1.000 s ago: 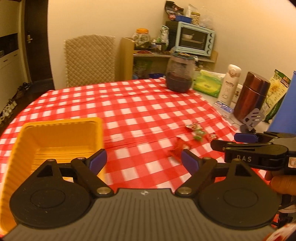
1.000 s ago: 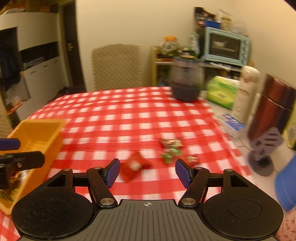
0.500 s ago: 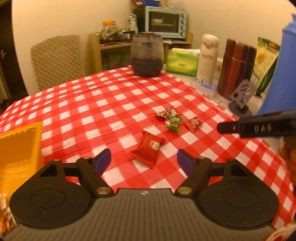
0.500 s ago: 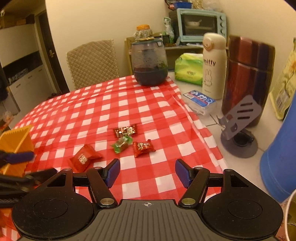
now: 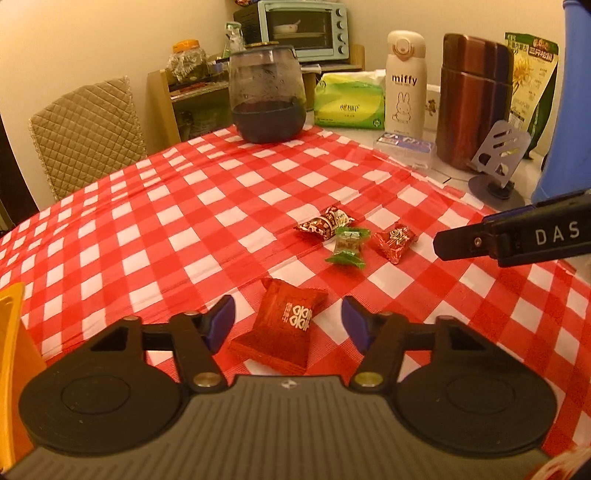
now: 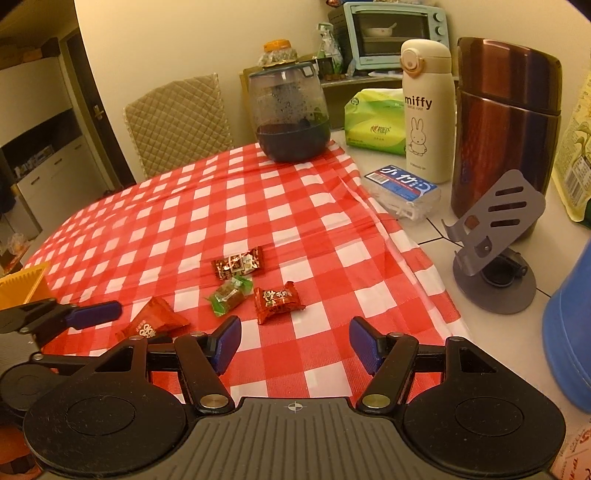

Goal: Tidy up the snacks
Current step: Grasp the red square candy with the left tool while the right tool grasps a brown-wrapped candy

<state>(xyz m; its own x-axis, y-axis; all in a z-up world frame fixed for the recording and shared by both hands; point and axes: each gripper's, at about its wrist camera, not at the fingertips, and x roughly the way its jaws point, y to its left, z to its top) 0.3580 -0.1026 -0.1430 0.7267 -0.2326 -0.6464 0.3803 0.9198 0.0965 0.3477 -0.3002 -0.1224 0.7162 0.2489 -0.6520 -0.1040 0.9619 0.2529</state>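
- A red-and-white checked tablecloth point(image 5: 207, 206) covered most of the table.
- A dark round jar point(image 5: 266, 96) stood at its far edge.
- A green tissue pack point(image 5: 349, 100), a cream "miffy" flask point(image 5: 405, 83) and a brown thermos point(image 6: 506, 129) lined the bare side (all upright).
- A grey phone stand point(image 6: 495, 236) sat near the thermos.
- A toaster oven point(image 5: 304, 27) rested on a shelf behind.

Yellow tray point(image 5: 9, 369): cut off by the frame edge, left of the left gripper's fingers point(image 5: 221, 323). Blue container point(image 6: 569, 332): cropped, right of the fingers. Red packet point(image 6: 155, 319): near end hidden behind the gripper.
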